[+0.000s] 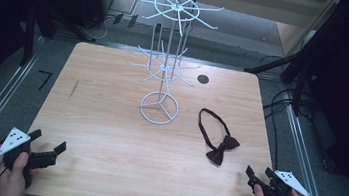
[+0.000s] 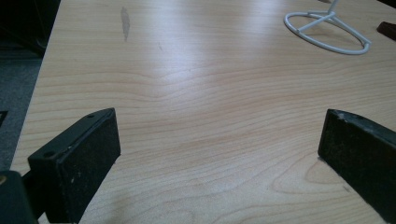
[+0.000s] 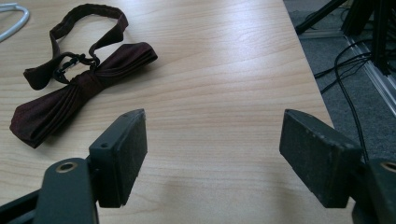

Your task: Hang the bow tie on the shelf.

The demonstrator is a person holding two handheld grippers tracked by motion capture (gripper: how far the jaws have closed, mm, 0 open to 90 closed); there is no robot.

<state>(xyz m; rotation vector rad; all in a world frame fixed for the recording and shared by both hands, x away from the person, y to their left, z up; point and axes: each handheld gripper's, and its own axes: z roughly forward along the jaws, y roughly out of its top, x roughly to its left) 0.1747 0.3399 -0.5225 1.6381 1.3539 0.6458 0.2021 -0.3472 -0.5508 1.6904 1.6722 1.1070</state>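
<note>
I have both tongs low at the near edge of the tabletop [image 1: 107, 135], the left tongs [image 1: 48, 149] at the near-left corner and the right tongs [image 1: 257, 175] at the near-right, each with jaws spread apart and gripping nothing. The dark red bow tie [image 1: 219, 145] lies flat just ahead of my right tongs and slightly inward, well apart from my left. Farther out, mid-table, stands the white wire rack [image 1: 166, 61].

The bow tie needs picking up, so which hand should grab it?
Probably the right. The bow tie lies near the right gripper, whose jaws stand open toward it. The left gripper sits across the table.
</note>
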